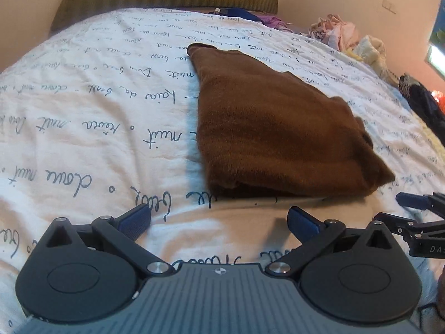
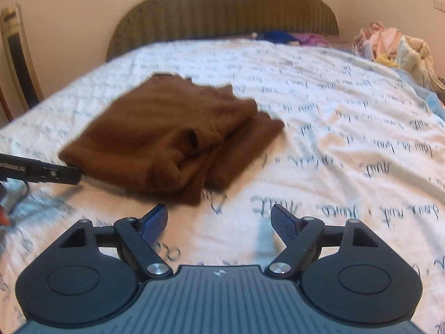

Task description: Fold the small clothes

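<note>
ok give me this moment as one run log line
brown garment: folded, on bedsheet | left gripper: open, empty | right gripper: open, empty | unfolded pile: far edge

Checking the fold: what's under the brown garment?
The brown garment lies on the white script-printed bedsheet. Its own folded layers show at the edge; anything beneath is covered.

Bed sheet carries cursive script all over, seen upside down: "nuit" legible left of the brown garment, other words by it too loopy to read. On the right gripper, below-right of the garment, "DAS", rest cut off at frame edge.
</note>
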The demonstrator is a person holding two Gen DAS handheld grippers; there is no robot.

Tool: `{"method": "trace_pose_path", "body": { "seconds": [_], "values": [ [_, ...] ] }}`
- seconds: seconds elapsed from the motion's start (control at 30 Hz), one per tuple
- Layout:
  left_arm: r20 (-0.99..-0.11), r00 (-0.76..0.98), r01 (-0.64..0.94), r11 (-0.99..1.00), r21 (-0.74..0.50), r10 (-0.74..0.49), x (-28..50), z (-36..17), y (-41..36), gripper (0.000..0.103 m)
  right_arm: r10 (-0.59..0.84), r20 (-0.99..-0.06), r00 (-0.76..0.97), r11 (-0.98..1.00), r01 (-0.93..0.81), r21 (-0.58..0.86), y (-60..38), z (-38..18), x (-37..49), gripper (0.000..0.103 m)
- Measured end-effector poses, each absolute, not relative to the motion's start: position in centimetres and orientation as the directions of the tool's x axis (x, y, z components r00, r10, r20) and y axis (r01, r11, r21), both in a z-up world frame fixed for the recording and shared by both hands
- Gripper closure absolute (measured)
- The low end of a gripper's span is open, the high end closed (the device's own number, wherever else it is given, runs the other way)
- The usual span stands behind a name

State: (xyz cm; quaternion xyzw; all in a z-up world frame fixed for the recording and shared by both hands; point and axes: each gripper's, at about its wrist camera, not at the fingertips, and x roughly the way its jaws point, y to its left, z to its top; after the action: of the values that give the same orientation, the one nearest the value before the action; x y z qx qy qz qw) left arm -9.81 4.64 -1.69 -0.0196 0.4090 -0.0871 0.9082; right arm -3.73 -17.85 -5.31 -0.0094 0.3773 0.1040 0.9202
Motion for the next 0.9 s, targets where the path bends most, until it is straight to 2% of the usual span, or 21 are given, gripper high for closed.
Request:
{"method": "trace_pose_path", "body": {
  "seconds": [0.03,0.33,0.9],
  "values": [
    [-0.741,0.65,0.149,0.985,-0.093,-0.168,-10.1,-1.8,4.6,0.0,0.178,-0.723,0.667,0.979,-0.197,0.059,-17.7,-6.2,-3.4,0.022],
    [-0.745,0.654,0.093,0.991,-0.098,-0.135,-11.0,-1.5,4.6,0.0,0.17,-0.664,0.729,0.985,-0.148,0.09,-16.3,-5.4,-4.5,0.02],
    [-0.749,0.652,0.086,0.993,-0.079,-0.116,-10.9,-1.3,4.2,0.0,0.153,-0.662,0.734,0.988,-0.112,0.104,-13.5,-5.3,-2.4,0.02]
  ]
}}
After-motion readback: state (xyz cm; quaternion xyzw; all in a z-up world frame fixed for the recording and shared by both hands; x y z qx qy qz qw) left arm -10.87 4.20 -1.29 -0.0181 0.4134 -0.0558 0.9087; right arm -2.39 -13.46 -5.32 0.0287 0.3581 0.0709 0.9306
